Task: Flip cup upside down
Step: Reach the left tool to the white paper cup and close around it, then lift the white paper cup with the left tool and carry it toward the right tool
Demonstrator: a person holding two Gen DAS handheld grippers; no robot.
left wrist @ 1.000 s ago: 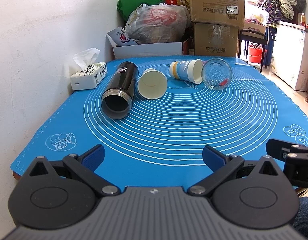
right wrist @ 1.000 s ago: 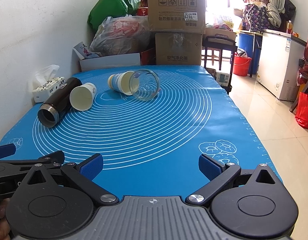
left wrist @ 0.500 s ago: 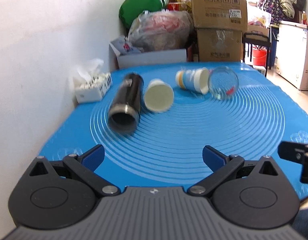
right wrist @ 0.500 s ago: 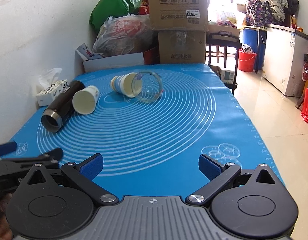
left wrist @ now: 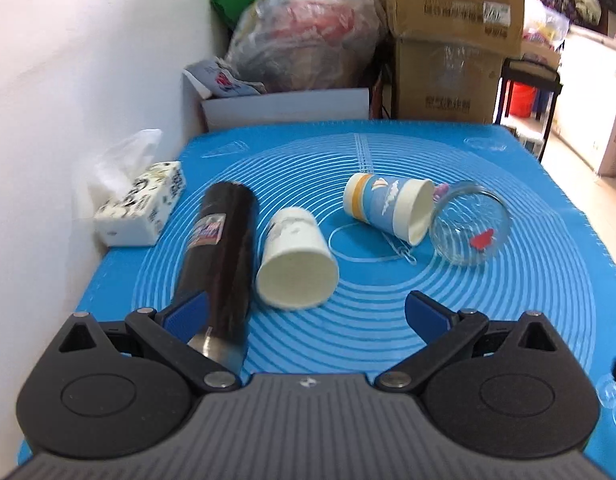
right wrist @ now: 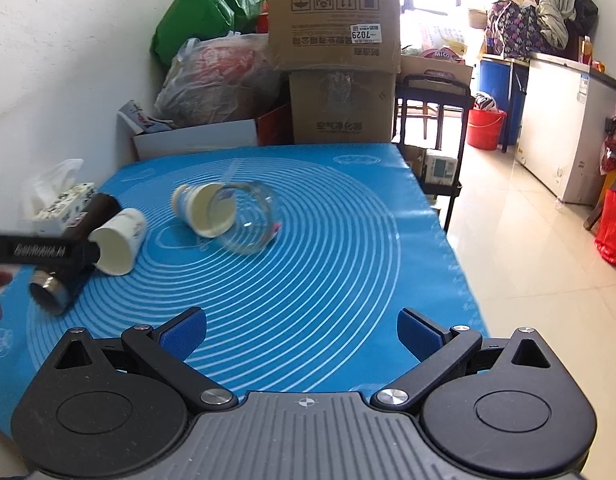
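Observation:
Several cups lie on their sides on the blue mat (left wrist: 507, 300): a black flask (left wrist: 222, 256), a white paper cup (left wrist: 294, 258), a blue-and-yellow paper cup (left wrist: 387, 206) and a clear glass (left wrist: 469, 228). My left gripper (left wrist: 306, 314) is open, just short of the white cup's mouth, its left finger over the flask's rim. My right gripper (right wrist: 302, 330) is open and empty above the mat's near part. In the right wrist view the white cup (right wrist: 118, 242), the flask (right wrist: 56, 284), the blue cup (right wrist: 204, 210) and the glass (right wrist: 252, 220) show, with the left gripper's body (right wrist: 40, 254) at the left edge.
A tissue box (left wrist: 142, 208) stands by the white wall at the mat's left. Cardboard boxes (right wrist: 335, 52), bags (left wrist: 304, 46) and a white box (left wrist: 284, 108) stand behind the table. The table's right edge drops to a tiled floor (right wrist: 547, 240).
My left gripper has moved forward and up to the white cup and flask. My right gripper has moved forward a little. The cups lie as before.

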